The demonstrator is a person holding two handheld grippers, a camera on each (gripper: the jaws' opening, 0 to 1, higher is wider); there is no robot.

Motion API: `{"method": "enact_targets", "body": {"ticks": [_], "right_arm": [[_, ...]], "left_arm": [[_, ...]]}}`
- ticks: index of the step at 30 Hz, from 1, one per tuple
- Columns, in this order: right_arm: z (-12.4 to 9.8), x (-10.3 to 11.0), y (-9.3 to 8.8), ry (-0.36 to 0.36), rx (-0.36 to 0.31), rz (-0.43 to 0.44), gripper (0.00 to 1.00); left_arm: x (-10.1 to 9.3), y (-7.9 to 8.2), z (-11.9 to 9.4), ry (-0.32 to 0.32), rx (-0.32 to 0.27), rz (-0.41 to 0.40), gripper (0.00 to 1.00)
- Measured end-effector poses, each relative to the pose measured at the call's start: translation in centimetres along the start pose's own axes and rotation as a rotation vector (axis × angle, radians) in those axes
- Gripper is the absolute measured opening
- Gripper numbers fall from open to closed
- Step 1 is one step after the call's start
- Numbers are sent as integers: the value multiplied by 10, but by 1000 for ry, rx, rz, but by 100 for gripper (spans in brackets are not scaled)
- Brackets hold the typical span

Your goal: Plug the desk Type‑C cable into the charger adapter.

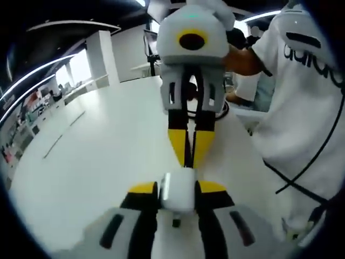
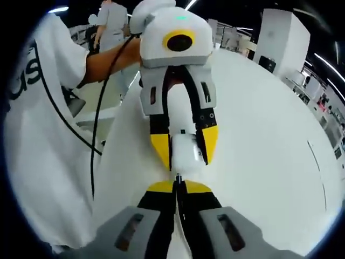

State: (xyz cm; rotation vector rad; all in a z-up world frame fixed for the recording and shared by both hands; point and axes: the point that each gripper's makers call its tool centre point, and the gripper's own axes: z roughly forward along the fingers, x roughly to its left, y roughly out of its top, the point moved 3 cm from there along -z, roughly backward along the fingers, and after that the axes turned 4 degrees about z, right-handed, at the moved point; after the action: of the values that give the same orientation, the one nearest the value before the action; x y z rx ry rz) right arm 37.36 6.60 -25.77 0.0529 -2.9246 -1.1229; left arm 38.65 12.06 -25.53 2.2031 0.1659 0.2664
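**Grippers nose to nose over the table**

Left gripper view: left gripper (image 1: 178,190) at the bottom, charger adapter (image 1: 178,191) between its jaws. Right gripper (image 1: 188,145) straight ahead, tips facing, cable (image 1: 188,151) running between its jaws toward the adapter. Table (image 1: 97,162) under both, stretching left and behind. Person (image 1: 307,108) at right, beside the table edge.

Right gripper view: person at left, left gripper ahead, adapter between its jaws, just before the right gripper's tips
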Motion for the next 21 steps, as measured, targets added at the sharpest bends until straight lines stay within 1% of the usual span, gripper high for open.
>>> {"method": "enact_targets", "body": {"ticks": [2,4,7,8,9,11,14,15,17,21], "right_arm": [[0,0,-2,5,-25,-12,3],[0,-3,-4,8,-72,-30,4],[-3,-4,-9,19,-143,-54,4],[-3,-4,-12,22,-145,-56,5],[-3,-5,-16,25,-149,-59,9],[-5,-6,-20,22,-177,-70,11],[-11,-6,-21,26,-233,-65,5],[-12,-8,-21,23,-250,-62,5],[-14,-10,-21,30,-272,-44,5],[-8,-11,-29,31,-261,-36,5]], "left_arm": [[0,0,0,-7,-14,6,26],[1,0,1,-15,-22,4,26],[-1,-2,2,-25,-12,28,27],[0,-2,2,-25,-7,40,28],[0,-3,3,-23,-3,44,29],[-1,-3,2,-22,2,48,30],[-1,-2,0,-24,0,53,29],[-1,-2,0,-25,-1,51,29],[-1,-2,0,-27,-5,50,29],[-3,-1,3,-42,-19,40,27]]}}
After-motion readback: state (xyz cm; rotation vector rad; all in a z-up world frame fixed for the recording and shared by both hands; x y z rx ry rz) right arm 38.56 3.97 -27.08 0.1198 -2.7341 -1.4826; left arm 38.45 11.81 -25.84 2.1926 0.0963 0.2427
